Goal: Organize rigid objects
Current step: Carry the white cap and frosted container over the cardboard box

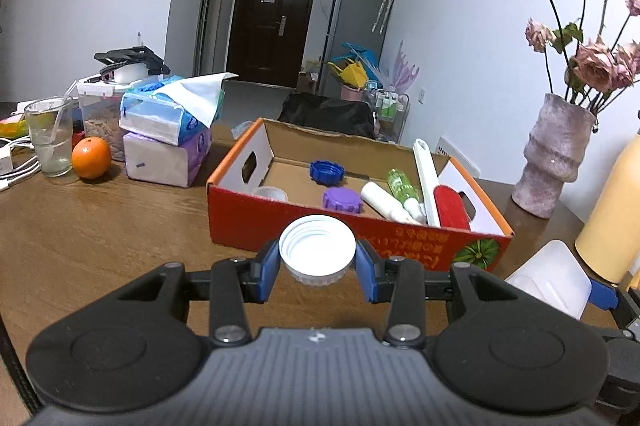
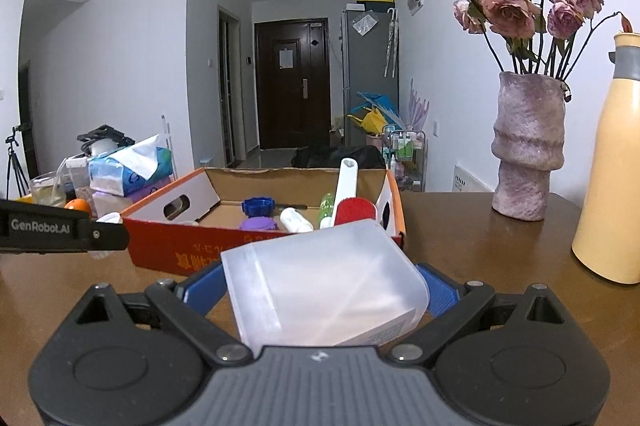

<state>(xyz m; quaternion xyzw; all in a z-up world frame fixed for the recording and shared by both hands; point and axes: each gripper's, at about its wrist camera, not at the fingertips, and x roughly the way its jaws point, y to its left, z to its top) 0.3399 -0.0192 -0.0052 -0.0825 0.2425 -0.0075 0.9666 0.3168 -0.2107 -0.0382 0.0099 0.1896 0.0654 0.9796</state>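
Observation:
My left gripper (image 1: 317, 262) is shut on a white screw lid (image 1: 317, 250), held just in front of an open red cardboard box (image 1: 248, 226). The box holds a blue lid (image 1: 326, 171), a purple lid (image 1: 342, 199), a white tube (image 1: 384, 202), a green bottle (image 1: 402, 185) and a red and white brush (image 1: 436, 186). My right gripper (image 2: 320, 290) is shut on a translucent plastic container (image 2: 320, 290), held in front of the same box (image 2: 176, 250). The container also shows in the left wrist view (image 1: 552, 278).
On the wooden table (image 1: 100, 238): an orange (image 1: 91, 157), a glass with a straw (image 1: 50, 142), stacked tissue packs (image 1: 168, 138) at the left; a pink vase of dried roses (image 1: 554, 158) and a yellow bottle (image 2: 612, 178) at the right.

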